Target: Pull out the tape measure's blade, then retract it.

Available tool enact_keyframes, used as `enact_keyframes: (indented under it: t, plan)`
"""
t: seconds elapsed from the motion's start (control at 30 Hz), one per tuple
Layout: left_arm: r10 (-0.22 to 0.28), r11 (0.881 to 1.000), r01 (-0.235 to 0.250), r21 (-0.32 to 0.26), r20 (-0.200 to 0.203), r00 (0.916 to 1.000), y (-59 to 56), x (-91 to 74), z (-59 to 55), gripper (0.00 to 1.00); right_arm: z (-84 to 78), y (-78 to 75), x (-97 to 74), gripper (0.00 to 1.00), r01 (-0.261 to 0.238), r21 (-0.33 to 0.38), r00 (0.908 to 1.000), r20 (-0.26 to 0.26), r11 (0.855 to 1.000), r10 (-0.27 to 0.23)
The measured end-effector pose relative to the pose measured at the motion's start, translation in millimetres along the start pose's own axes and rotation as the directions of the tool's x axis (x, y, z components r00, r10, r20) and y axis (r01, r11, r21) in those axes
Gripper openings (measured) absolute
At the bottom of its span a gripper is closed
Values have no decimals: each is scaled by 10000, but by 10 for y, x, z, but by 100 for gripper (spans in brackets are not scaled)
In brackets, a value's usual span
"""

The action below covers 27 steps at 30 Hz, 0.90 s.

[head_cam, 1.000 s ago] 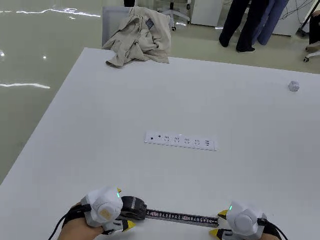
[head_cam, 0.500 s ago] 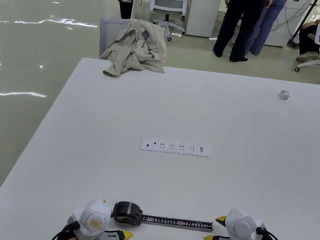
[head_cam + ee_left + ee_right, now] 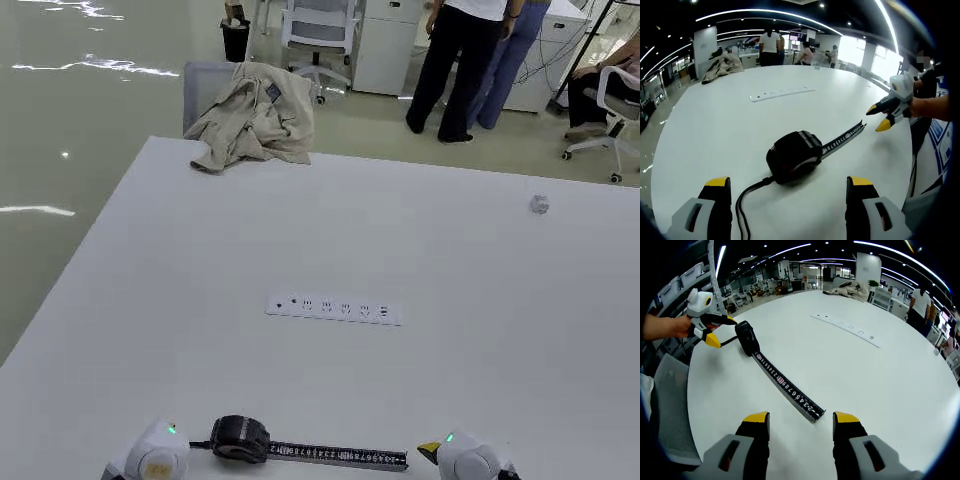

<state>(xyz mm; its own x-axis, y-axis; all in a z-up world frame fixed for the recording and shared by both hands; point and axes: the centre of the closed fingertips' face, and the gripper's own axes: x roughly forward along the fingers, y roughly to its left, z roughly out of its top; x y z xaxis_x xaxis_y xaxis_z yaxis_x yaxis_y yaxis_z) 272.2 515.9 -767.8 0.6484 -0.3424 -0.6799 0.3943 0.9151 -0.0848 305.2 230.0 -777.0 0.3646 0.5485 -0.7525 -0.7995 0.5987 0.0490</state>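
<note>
A black tape measure case (image 3: 239, 438) lies near the front edge of the white table (image 3: 400, 240). Its blade (image 3: 340, 455) is drawn out flat to the right. My left gripper (image 3: 157, 463) sits just left of the case, apart from it. In the left gripper view the left gripper (image 3: 788, 182) stands open, with the case (image 3: 794, 155) and its black cord just ahead of the jaws. The right gripper (image 3: 801, 417) is open too, and the blade's end (image 3: 815, 414) rests on the table right before it. In the head view the right gripper (image 3: 445, 458) is right of the blade's end.
A white power strip (image 3: 333, 309) lies mid-table. A beige jacket (image 3: 250, 115) hangs over a chair at the far left corner. A small crumpled ball (image 3: 539, 204) sits far right. People stand beyond the table, near office chairs.
My left gripper has let go of the case and drawn back left. The right gripper has come off the blade's end. The blade stays extended. The head camera has tilted up.
</note>
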Motion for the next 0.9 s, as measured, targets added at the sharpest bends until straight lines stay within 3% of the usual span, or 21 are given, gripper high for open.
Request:
enact_keyframes:
  t: [0.57, 0.9]
  plan:
    - [718, 9939, -679, -871, 432, 9965, -36, -314, -7, 100, -26, 187, -256, 57, 376, 1002, 9959, 776, 9943, -455]
    - [934, 9873, -860, -1339, 500, 9944, -73, -418, -105, 100, 16, 316, -353, 59, 431, 1224, 9918, 1141, 9915, -572]
